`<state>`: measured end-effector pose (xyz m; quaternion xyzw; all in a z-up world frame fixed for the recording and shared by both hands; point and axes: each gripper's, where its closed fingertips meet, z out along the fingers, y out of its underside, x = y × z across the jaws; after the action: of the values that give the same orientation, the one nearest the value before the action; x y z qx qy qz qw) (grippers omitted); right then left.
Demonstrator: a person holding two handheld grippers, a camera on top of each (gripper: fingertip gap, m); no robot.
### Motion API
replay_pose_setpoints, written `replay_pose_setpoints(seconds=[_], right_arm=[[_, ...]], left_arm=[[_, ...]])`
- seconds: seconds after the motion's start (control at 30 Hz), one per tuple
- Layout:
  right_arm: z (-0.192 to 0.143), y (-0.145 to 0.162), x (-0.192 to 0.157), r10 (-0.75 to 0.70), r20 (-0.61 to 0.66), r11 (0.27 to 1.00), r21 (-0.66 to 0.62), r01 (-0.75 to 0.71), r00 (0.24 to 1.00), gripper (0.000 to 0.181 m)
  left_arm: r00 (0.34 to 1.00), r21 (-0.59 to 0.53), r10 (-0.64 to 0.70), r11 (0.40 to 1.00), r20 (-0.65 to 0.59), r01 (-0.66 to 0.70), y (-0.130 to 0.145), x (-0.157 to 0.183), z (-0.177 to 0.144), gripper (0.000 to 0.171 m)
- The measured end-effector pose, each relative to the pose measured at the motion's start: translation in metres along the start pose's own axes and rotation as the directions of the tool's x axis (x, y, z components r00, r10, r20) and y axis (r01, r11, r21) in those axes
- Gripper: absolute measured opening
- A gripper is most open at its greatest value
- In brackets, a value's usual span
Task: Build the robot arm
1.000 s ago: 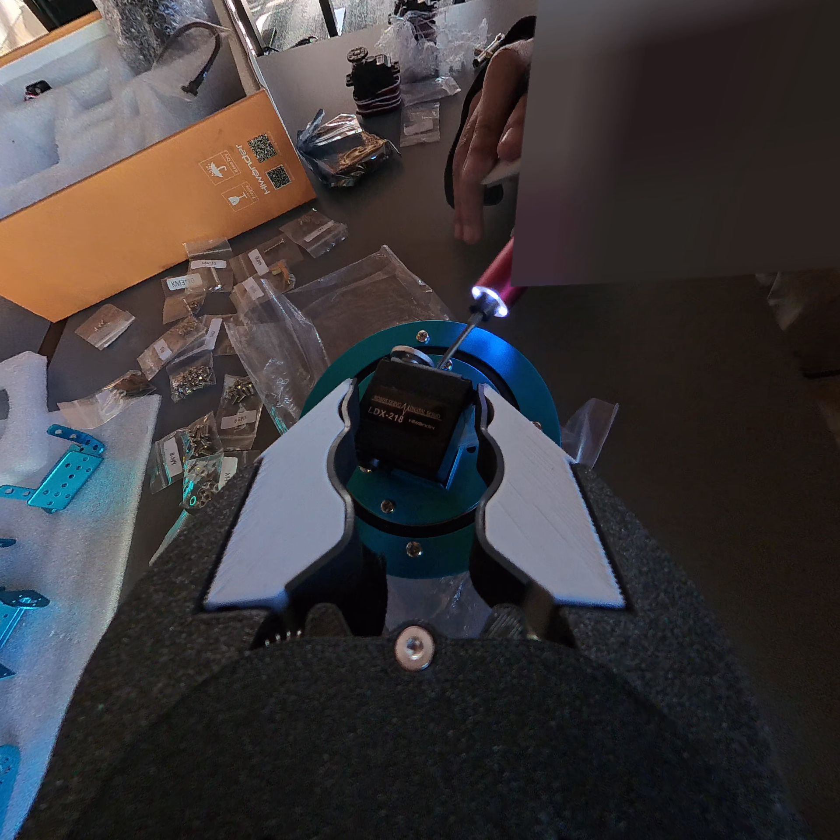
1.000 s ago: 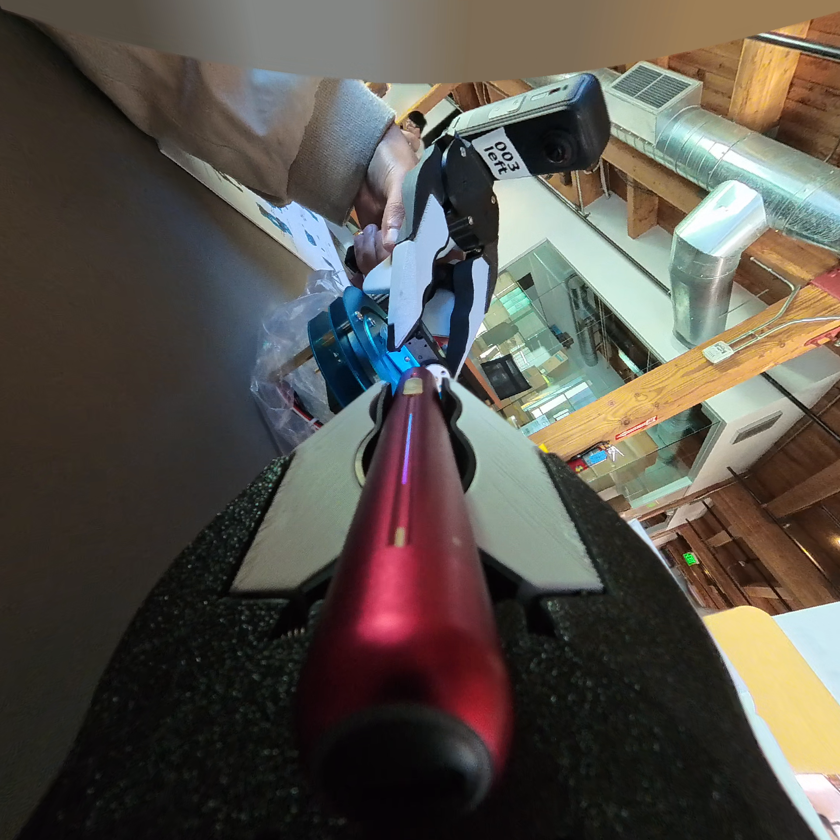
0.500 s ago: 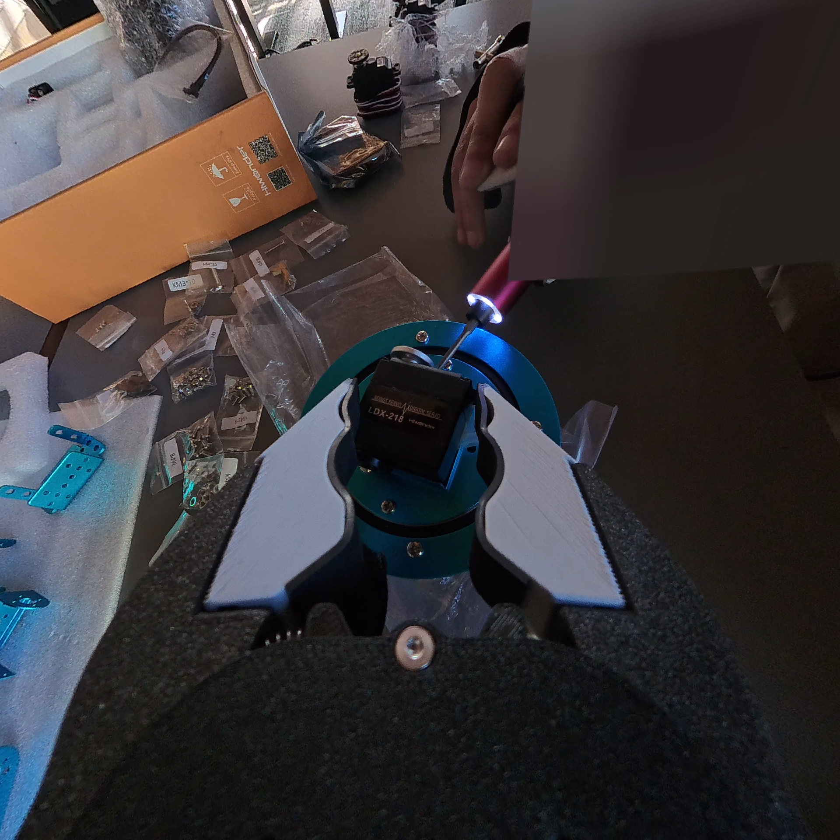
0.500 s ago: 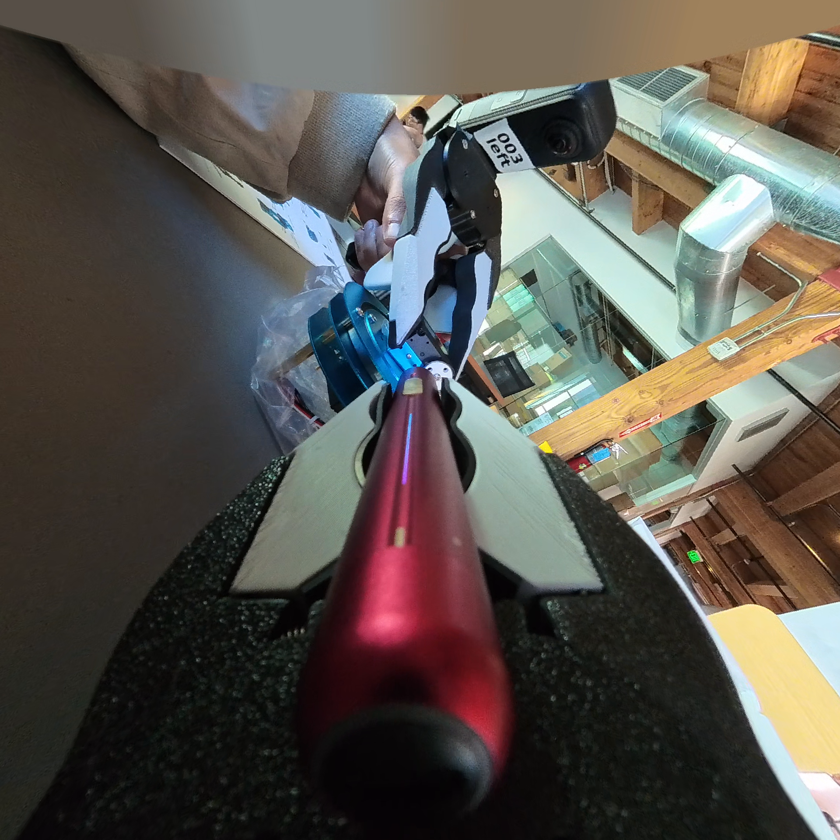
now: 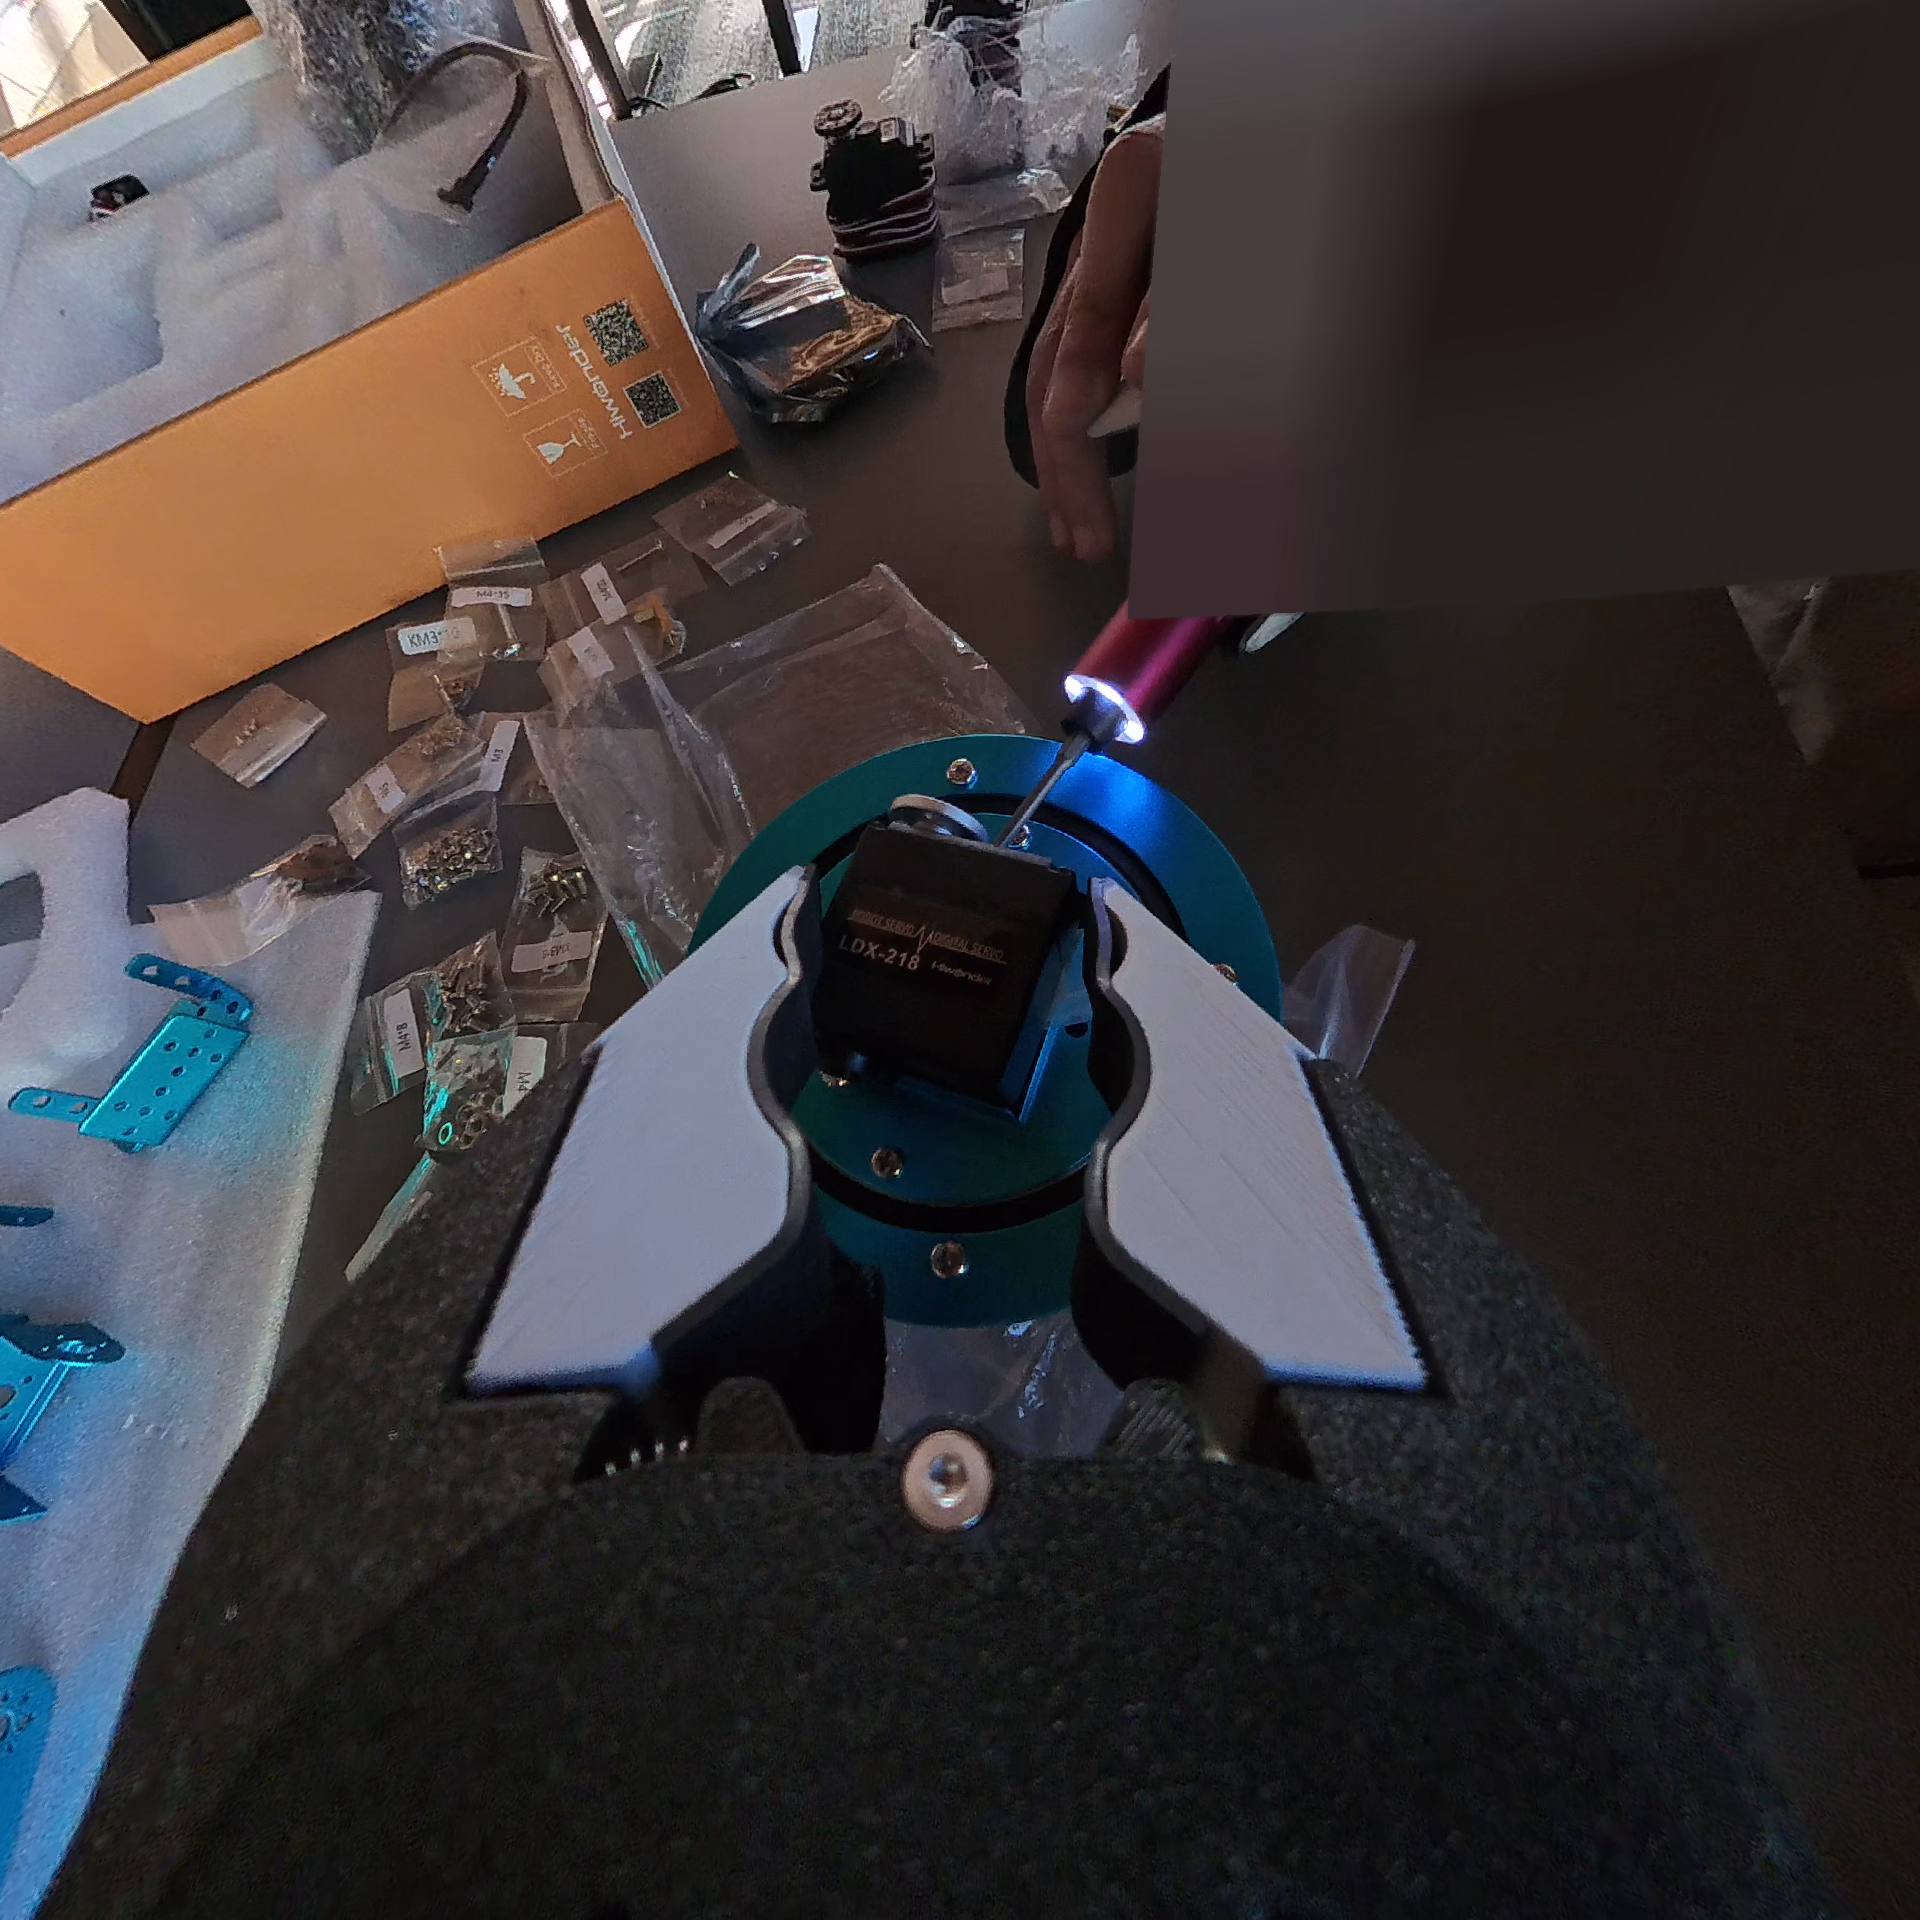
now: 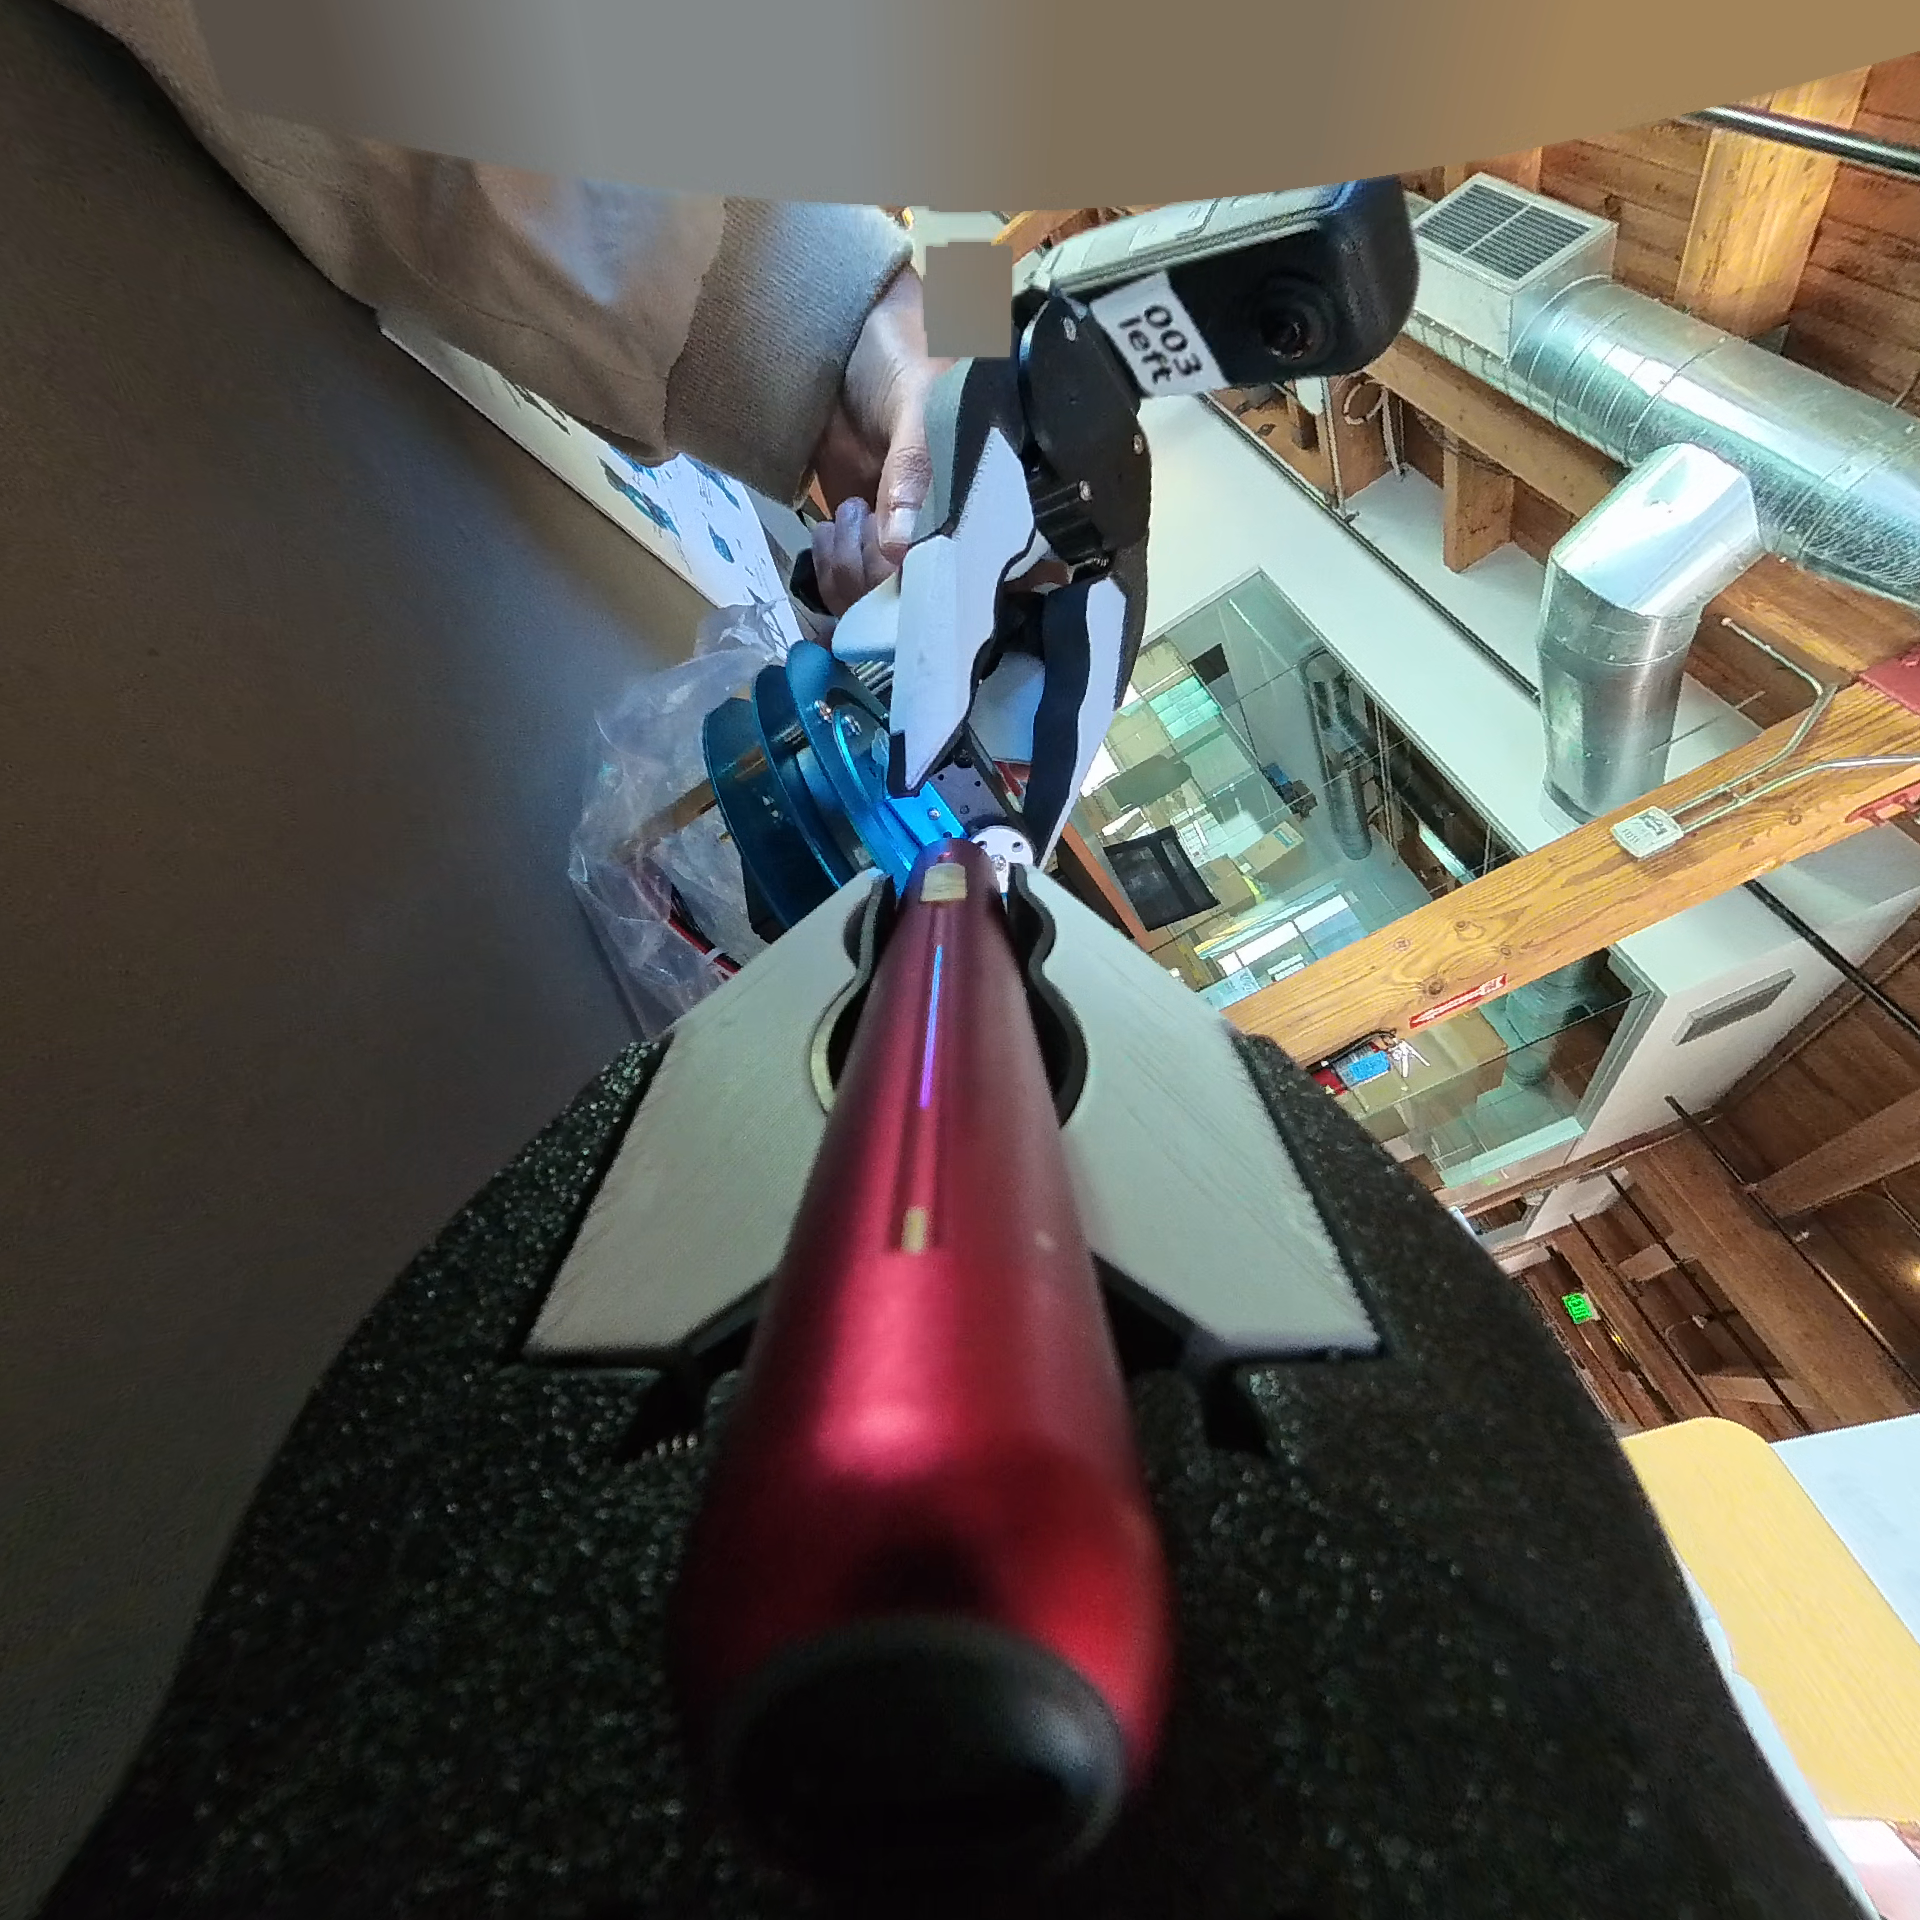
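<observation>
My left gripper (image 5: pixel 948 894) is shut on a black servo (image 5: pixel 935 966) that stands on a round teal base (image 5: pixel 1174 831) on the dark table. My right gripper (image 6: pixel 951 894) is shut on a red powered screwdriver (image 6: pixel 935 1247). In the left wrist view the screwdriver (image 5: pixel 1143 665) comes in from the upper right with its tip light on. Its thin bit (image 5: pixel 1034 795) reaches the servo's top next to the white horn (image 5: pixel 935 816). In the right wrist view the left gripper (image 6: pixel 982 800) stands over the teal base (image 6: pixel 790 769), held by a hand.
An open orange box (image 5: pixel 312 447) with white foam lies at the far left. Several small bags of screws (image 5: pixel 447 852) and a clear plastic bag (image 5: pixel 831 675) lie left of the base. Blue brackets (image 5: pixel 166 1049) rest on white foam. Another servo (image 5: pixel 883 177) stands at the back. About 7 cm separates my left fingertips from my right.
Almost nothing has moved. The screwdriver bit stays at the servo's top and both grips hold. The right wrist view has shifted slightly.
</observation>
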<state>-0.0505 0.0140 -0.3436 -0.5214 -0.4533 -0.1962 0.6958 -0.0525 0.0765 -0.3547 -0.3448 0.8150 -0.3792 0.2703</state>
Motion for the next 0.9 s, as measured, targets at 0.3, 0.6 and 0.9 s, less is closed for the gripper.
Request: replay_pose_setpoints(seconds=[0.3,0.6,0.9], right_arm=[[0.001,0.0,0.0,0.003,0.002,1.0,0.002,-0.003,1.0,0.021],[0.003,0.0,-0.001,-0.026,-0.007,1.0,0.005,0.026,1.0,0.022],[0.003,0.001,0.0,-0.015,-0.006,1.0,0.005,0.015,1.0,0.02]], left_arm=[[0.993,-0.025,-0.119,0.993,0.021,0.12,-0.004,0.007,-0.002,0.066],[0.624,0.534,-0.78,0.506,-0.052,0.677,-0.073,0.072,0.0,0.063],[0.159,0.612,-0.884,-0.166,-0.44,0.773,-0.038,0.05,0.033,0.047]])
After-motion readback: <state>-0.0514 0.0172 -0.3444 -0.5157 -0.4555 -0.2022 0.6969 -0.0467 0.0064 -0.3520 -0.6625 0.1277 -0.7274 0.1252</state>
